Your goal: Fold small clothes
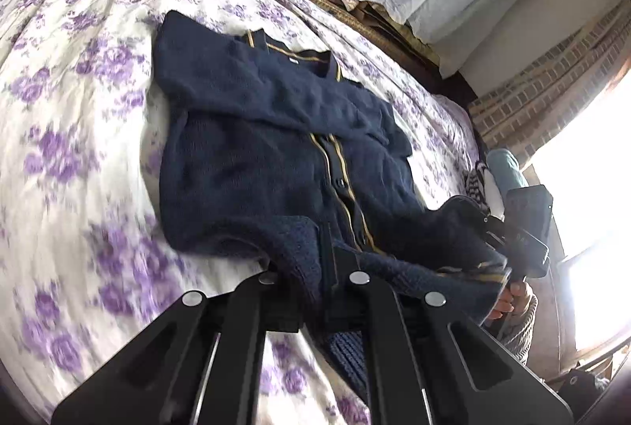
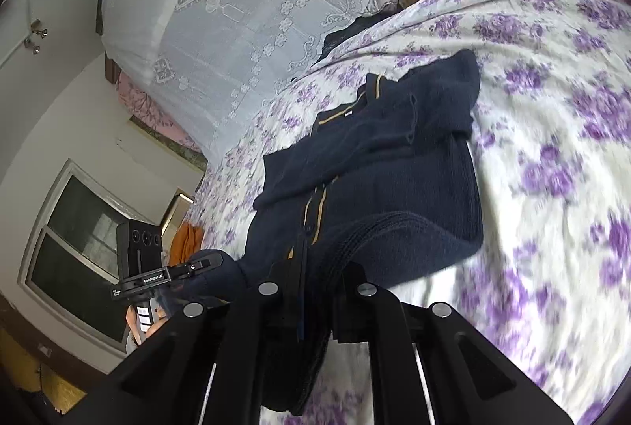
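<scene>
Left wrist view: my left gripper is clamped on the hem of the navy cardigan, which stretches ahead over the floral bedspread, sleeves already crossed in.

Right wrist view: my right gripper is pinching the hem's other corner, and only here the window shows. Next, I reckon, carry the hem forward to the collar.

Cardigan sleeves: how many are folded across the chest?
1 for certain. One sleeve lies folded across the chest of the navy cardigan on the floral bedspread. Another may be hidden beneath it. The left gripper and right gripper clamp the hem.
</scene>
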Tool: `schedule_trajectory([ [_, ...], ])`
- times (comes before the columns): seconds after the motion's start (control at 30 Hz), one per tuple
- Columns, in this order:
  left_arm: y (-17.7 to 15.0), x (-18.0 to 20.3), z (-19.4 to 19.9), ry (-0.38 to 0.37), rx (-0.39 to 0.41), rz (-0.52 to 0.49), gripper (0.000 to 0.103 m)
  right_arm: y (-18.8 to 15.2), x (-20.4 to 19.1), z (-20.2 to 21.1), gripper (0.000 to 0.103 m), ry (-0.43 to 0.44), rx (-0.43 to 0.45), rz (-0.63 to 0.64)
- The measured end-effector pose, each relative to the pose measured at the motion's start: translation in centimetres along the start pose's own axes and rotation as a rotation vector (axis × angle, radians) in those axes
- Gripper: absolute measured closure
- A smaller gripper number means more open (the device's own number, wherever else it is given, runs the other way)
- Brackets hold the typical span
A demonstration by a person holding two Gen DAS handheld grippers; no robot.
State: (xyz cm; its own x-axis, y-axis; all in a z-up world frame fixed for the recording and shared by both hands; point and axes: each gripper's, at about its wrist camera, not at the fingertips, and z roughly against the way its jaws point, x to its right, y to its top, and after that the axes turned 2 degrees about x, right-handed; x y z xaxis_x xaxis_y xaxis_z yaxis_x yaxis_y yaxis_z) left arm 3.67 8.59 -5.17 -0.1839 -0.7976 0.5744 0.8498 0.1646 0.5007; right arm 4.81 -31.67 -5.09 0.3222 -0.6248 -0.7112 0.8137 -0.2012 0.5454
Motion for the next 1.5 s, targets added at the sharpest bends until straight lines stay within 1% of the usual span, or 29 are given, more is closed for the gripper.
schedule_trajectory([
  [0.33, 3.5, 0.0, -1.1, 0.029, 0.009, -0.011, 0.098, 3.5, 0.2, -2.6, 0.093, -0.028, 0.004, -0.013],
  [0.57, 6.2, 0.4, -1.3, 0.048, 0.034, -0.029, 0.098, 6.4, -0.3, -4.2, 0.093, -0.024, 0.024, -0.012],
  [0.73, 8.5, 0.2, -2.0, 0.061, 0.045, -0.027, 0.098, 8.6, 0.1, -5.6, 0.093, -0.02, 0.035, -0.031],
  [0.9, 10.5, -1.7, -3.4, 0.063, 0.041, 0.023, 0.098, 10.6, 1.9, -7.8, 0.093, -0.028, 0.037, -0.079],
  [1.03, 11.7, -5.1, -6.0, 0.067, 0.017, 0.119, 0.098, 11.9, 4.6, -10.2, 0.093, -0.035, 0.025, -0.166],
  [1.07, 11.9, -5.9, -6.6, 0.072, 0.009, 0.135, 0.097, 12.3, 5.9, -11.1, 0.089, -0.043, 0.027, -0.204],
  [1.1, 12.1, -7.2, -7.7, 0.079, -0.005, 0.168, 0.096, 12.4, 6.6, -11.6, 0.088, -0.05, 0.031, -0.225],
  [1.13, 12.1, -8.1, -8.3, 0.067, -0.014, 0.196, 0.095, 12.5, 7.6, -12.1, 0.086, -0.058, 0.037, -0.248],
  [1.17, 11.9, -9.1, -8.8, 0.037, -0.021, 0.227, 0.095, 12.3, 9.1, -12.6, 0.084, -0.048, 0.045, -0.284],
  [1.23, 11.9, -10.2, -8.6, -0.035, -0.017, 0.271, 0.094, 11.9, 10.6, -12.9, 0.084, 0.001, 0.041, -0.322],
  [1.27, 11.9, -10.3, -8.2, -0.054, -0.014, 0.277, 0.093, 11.9, 10.7, -12.8, 0.084, 0.017, 0.039, -0.327],
  [1.3, 11.9, -10.2, -7.6, -0.07, 0.001, 0.273, 0.091, 12.0, 10.5, -12.4, 0.077, 0.024, 0.044, -0.326],
  [1.33, 11.9, -9.9, -7.0, -0.081, 0.013, 0.263, 0.085, 12.1, 10.2, -11.9, 0.07, 0.025, 0.058, -0.316],
  [1.37, 11.8, -9.3, -6.2, -0.091, 0.026, 0.236, 0.075, 12.1, 9.5, -11.1, 0.058, 0.026, 0.079, -0.286],
  [1.4, 11.7, -8.7, -5.6, -0.088, 0.037, 0.213, 0.067, 12.2, 8.7, -10.5, 0.055, 0.019, 0.089, -0.252],
  [1.43, 11.6, -8.0, -4.9, -0.073, 0.054, 0.184, 0.042, 12.2, 8.0, -10.0, 0.054, 0.002, 0.092, -0.219],
  [1.47, 11.4, -7.3, -4.2, -0.047, 0.074, 0.158, 0.024, 12.3, 7.1, -9.3, 0.054, -0.015, 0.093, -0.177],
  [1.5, 11.2, -6.7, -3.3, -0.008, 0.106, 0.13, 0.021, 12.3, 6.3, -8.8, 0.054, -0.016, 0.095, -0.144],
])
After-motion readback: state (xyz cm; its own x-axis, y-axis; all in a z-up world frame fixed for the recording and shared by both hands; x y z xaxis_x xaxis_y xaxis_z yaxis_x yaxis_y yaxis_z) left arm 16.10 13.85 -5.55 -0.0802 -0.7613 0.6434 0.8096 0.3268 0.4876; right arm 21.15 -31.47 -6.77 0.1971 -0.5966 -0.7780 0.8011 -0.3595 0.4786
